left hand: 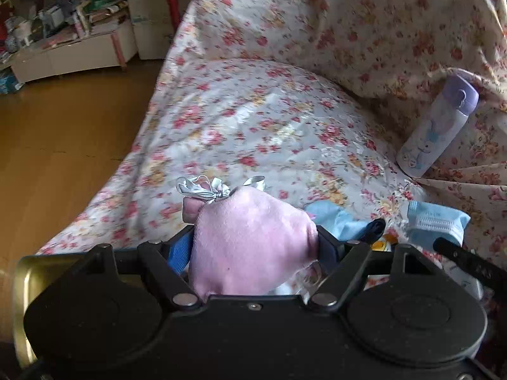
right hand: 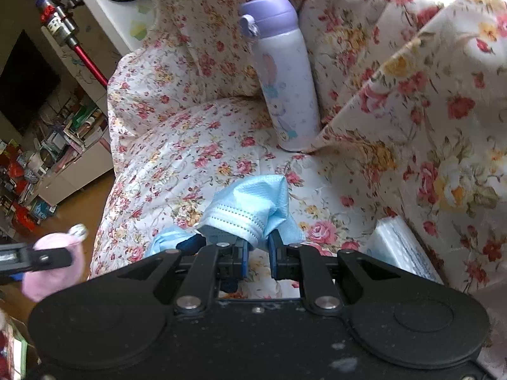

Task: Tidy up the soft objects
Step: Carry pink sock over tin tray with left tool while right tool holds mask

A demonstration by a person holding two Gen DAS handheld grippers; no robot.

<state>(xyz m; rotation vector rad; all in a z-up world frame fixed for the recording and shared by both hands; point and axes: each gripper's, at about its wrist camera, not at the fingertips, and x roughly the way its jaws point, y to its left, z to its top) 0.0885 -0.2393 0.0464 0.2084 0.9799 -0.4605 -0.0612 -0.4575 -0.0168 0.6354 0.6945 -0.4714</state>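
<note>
The left gripper (left hand: 253, 247) pinches the pink pouch (left hand: 250, 237) between its jaws, above the floral sofa (left hand: 253, 110). The right gripper (right hand: 257, 250) pinches the blue mask (right hand: 253, 202) only by its edge, so the mask may slip out.

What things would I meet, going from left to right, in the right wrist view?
Red vacuum cleaner → pink pouch held in the left gripper → blue face mask pinched in the right gripper → purple bottle → clear packet.
</note>
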